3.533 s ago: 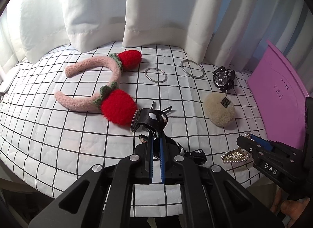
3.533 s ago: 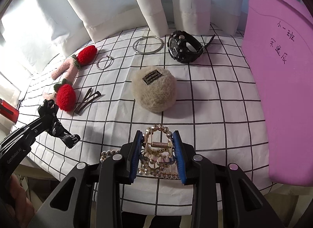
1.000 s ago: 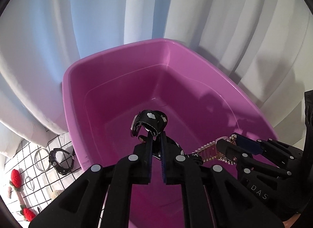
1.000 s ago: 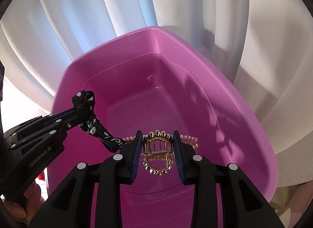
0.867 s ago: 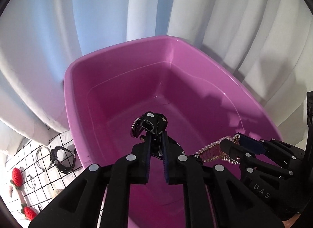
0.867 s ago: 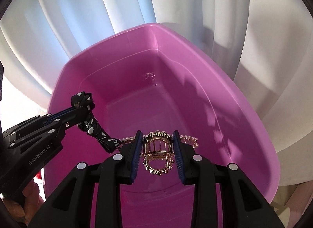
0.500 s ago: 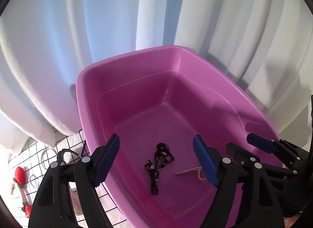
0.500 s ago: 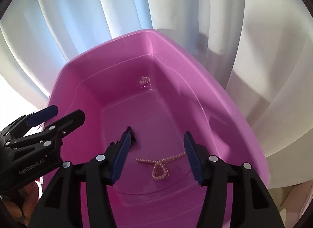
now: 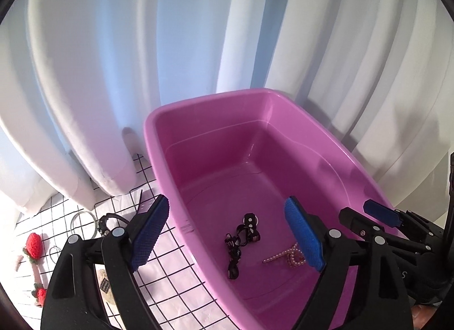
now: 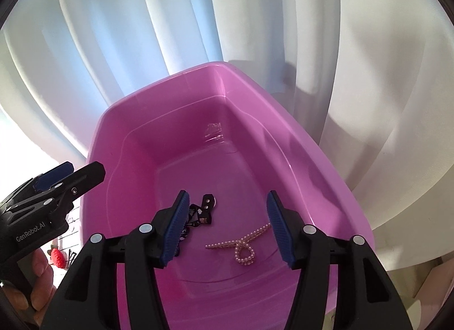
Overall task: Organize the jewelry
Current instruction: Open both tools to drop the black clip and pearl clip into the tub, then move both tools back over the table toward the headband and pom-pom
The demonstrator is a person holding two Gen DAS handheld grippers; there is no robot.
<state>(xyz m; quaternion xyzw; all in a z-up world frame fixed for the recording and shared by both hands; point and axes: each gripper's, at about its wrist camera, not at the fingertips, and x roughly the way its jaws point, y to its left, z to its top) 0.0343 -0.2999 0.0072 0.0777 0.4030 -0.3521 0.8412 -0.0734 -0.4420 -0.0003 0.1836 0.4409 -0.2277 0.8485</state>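
Observation:
A pink plastic bin (image 9: 210,120) (image 10: 283,120) stands on the checked cloth. On its floor lie a black patterned strap (image 9: 241,233) (image 10: 205,206) and a pearl hair clip (image 9: 289,255) (image 10: 241,245), apart from each other. My left gripper (image 9: 227,233) is open and empty above the bin's left wall. My right gripper (image 10: 228,222) is open and empty above the bin floor, and it also shows at the right of the left wrist view (image 9: 380,213). The left gripper shows at the left of the right wrist view (image 10: 68,177).
White curtains (image 9: 142,60) hang close behind the bin. Left of the bin on the checked cloth (image 9: 176,281) lie a black watch (image 9: 106,220), metal rings (image 9: 81,220), a pink strawberry headband (image 9: 34,247) and a beige pompom (image 9: 106,281).
A second ago both grippers held their items over the bin. Both have opened; the black strap and the pearl clip now lie on the bin floor. Both grippers have drawn up and back.

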